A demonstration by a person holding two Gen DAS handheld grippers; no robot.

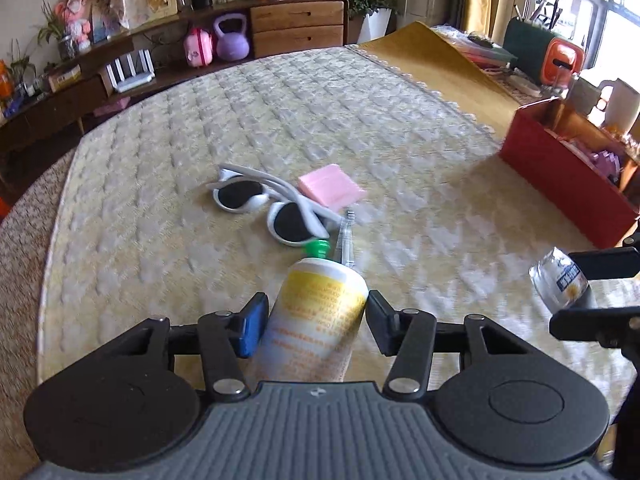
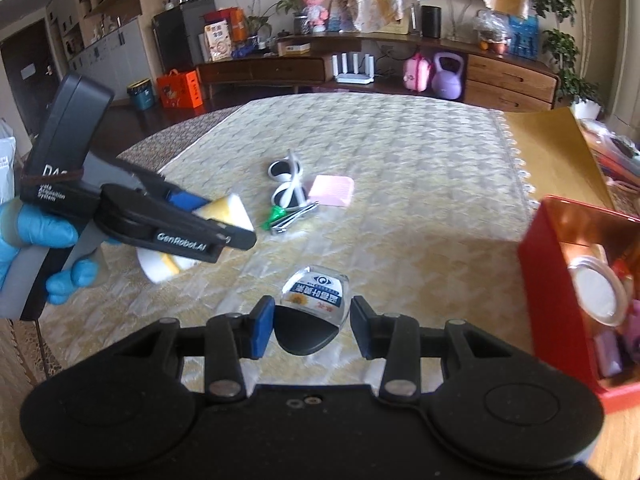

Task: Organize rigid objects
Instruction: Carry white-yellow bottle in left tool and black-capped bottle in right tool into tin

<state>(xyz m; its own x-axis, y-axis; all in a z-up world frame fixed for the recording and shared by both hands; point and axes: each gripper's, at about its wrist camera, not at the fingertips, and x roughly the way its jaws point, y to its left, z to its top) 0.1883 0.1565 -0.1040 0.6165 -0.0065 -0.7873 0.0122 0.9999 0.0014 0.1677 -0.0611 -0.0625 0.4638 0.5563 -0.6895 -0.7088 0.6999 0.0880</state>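
Jaws of the left gripper [image 1: 316, 322] stand half open, clamped on a white-and-yellow bottle [image 1: 316, 320] with a green cap that lies lengthwise between the pads, cap pointing away and lifted off the quilted tablecloth [image 1: 360, 120]. Right gripper [image 2: 312, 326] — narrower — pinches a small clear jar [image 2: 316, 292] by its dark lid, just beside the red box [image 2: 560, 300]. White sunglasses [image 1: 260, 208], a pink block [image 1: 330, 190] and nail clippers [image 2: 294, 216] lie together mid-table.
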